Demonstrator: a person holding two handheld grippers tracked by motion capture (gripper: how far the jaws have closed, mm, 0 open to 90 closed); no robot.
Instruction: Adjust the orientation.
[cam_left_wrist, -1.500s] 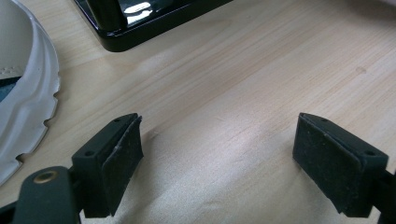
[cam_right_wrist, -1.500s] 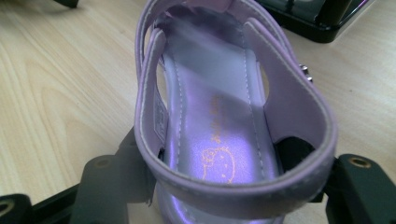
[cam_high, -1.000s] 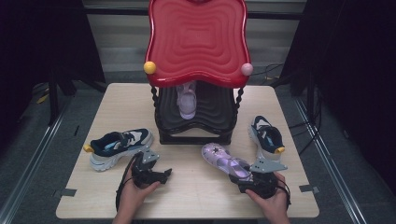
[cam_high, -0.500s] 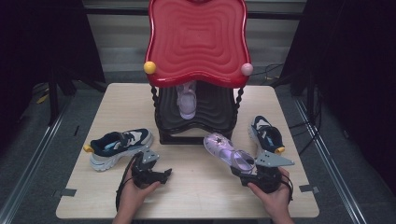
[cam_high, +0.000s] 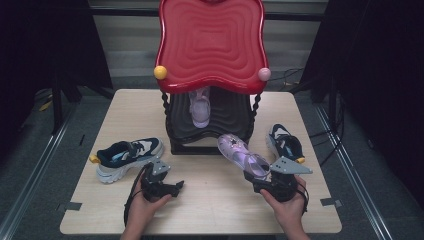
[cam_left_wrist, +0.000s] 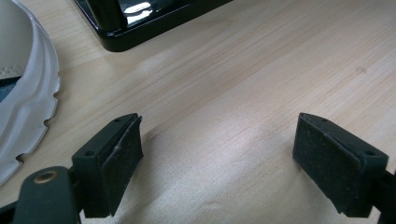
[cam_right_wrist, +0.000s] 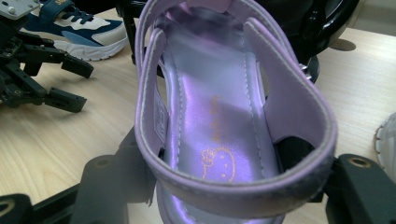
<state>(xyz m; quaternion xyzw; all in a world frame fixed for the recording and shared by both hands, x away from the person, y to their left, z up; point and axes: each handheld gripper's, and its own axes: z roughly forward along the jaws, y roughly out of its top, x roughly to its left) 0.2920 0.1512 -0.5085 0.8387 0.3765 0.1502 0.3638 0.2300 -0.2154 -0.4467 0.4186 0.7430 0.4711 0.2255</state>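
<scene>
My right tongs (cam_high: 256, 176) gripped the glossy lilac strapped sandal (cam_high: 242, 156) by its heel, lifted just in front of the black, red-topped shoe rack (cam_high: 210, 115). Held so far back, I judged it might droop or clip the rack's post. My left tongs (cam_high: 172, 187) gaped empty.

A recording lab or studio is being shown: a lone wooden table (cam_high: 210, 200) is being screened by black curtains (cam_high: 45, 45), with floor rails (cam_high: 35, 165), tape marks and cables lying about.
</scene>
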